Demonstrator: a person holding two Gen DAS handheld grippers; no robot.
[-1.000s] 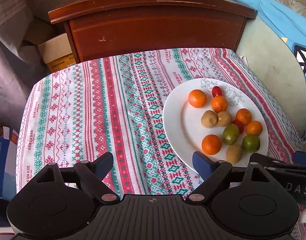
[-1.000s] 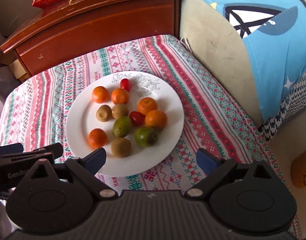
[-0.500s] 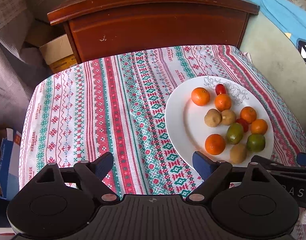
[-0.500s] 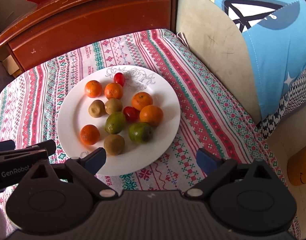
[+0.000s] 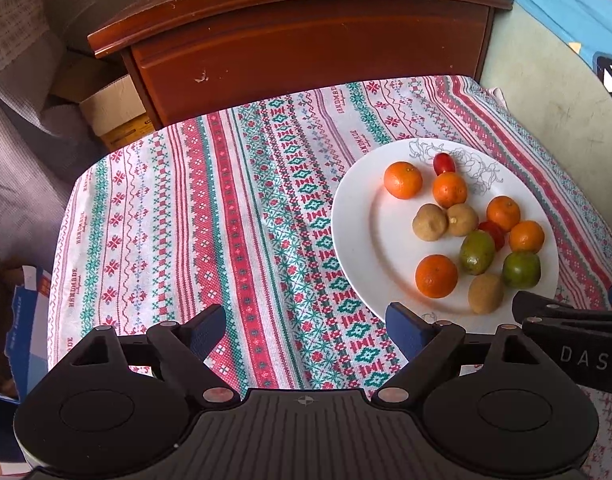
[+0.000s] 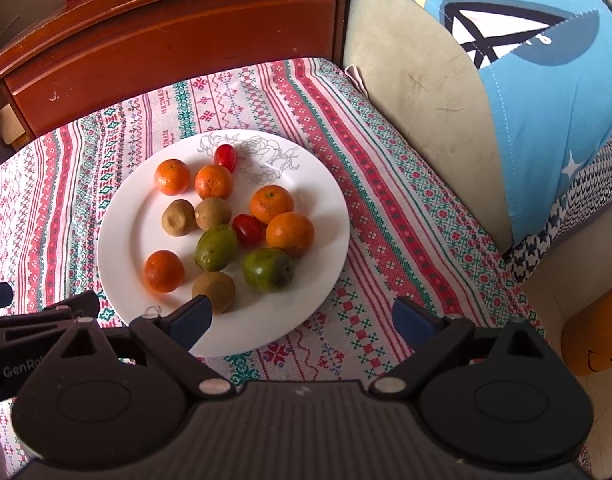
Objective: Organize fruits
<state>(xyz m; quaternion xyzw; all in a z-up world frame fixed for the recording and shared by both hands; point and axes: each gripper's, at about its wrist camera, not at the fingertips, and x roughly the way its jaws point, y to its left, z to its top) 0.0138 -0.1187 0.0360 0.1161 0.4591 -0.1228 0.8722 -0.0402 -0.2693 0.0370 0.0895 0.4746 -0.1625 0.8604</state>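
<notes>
Both tools hang over the worktop with nothing between their jaws: the left gripper [image 5: 306, 326] stands wide apart above bare cloth at the lower middle of its frame, and the right gripper [image 6: 302, 320] is spread just as wide at the near rim of the white plate [image 6: 326, 208], which sits centre-left in the right wrist view. All the fruit lies loose on that plate. The five mandarins [image 6: 172, 176] are small, round and lightly dimpled; I judge them light and firm enough for a grip across the widest part, though they would roll at a nudge. Two cherry tomatoes [image 6: 248, 229] are glossy, thin-skinned and slippery, and likely to burst or squirt out unless pinched gently at the waist; one is wedged between a mandarin and a green fruit [image 6: 216, 247], so it looks hard to reach. The two green fruits are smooth, egg-shaped and blotched brown, probably firm. Three brown kiwi-like fruits [image 6: 214, 291] have a dull, matte skin that should give the pads good purchase; they may bruise if soft. The one nearest the right gripper stands clear of its neighbours and seems the easiest first pick. The plate is glazed, hard and breakable, with a line-drawn flower at its far rim. Under it lies a woven tablecloth [image 5: 226, 220] striped red and green, slightly rumpled.
</notes>
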